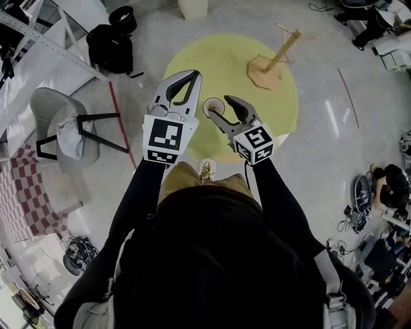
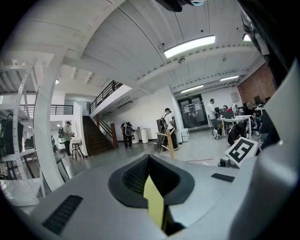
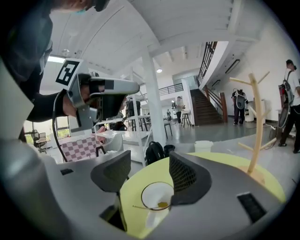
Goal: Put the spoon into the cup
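Note:
A white cup (image 1: pixel 210 103) with a gold rim stands on the near side of the round yellow table (image 1: pixel 225 58). In the right gripper view the cup (image 3: pixel 154 194) shows from above, and a thin gold spoon (image 3: pixel 161 204) lies inside it, its handle resting across the rim. My right gripper (image 1: pixel 218 106) hovers over the cup, open (image 3: pixel 149 176), with nothing between its jaws. My left gripper (image 1: pixel 192 76) is held to the left of the cup, jaws together (image 2: pixel 149 161), empty; only a sliver of yellow table shows between them.
A wooden mug tree (image 1: pixel 276 61) stands at the table's far right (image 3: pixel 255 136). A white bucket (image 1: pixel 192 8) sits on the floor beyond the table. A grey chair (image 1: pixel 64 128) and a black bag (image 1: pixel 109 45) are to the left. People stand far off.

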A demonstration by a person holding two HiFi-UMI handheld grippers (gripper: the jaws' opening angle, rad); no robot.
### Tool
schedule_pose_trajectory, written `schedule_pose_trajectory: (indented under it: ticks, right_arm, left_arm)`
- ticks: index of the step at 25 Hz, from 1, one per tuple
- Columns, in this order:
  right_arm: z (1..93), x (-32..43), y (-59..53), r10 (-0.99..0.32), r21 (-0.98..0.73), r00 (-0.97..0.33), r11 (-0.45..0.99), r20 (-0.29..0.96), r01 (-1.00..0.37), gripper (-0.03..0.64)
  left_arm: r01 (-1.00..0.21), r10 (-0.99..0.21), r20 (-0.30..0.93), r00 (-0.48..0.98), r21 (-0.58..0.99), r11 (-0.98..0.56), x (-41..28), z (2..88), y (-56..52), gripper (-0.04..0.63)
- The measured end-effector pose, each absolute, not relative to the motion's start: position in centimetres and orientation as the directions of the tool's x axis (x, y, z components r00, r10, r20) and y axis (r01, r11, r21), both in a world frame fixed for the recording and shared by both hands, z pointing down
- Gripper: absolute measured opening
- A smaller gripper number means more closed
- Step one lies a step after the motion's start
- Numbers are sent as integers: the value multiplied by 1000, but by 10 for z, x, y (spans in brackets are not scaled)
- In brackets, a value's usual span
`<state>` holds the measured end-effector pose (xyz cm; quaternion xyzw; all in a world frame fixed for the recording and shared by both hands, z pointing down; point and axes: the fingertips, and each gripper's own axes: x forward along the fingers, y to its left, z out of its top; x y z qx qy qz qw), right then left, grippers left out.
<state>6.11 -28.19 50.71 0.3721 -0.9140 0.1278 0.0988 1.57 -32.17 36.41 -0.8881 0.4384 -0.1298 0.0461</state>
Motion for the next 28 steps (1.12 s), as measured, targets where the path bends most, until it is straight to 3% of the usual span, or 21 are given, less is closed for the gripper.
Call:
schedule_pose_trajectory:
  ticks: [14,28]
  right_arm:
    - [384,75,-306,-755,-9,-652,653,69,-757,265]
    - [364,68,-303,-748,27,-661,663,57,-748,246]
  left_arm:
    - [-781,-807,136,574,-203,-590,12,341,-321,15]
    - [-797,-819,107,563,-192,-573,2,331,-317,15]
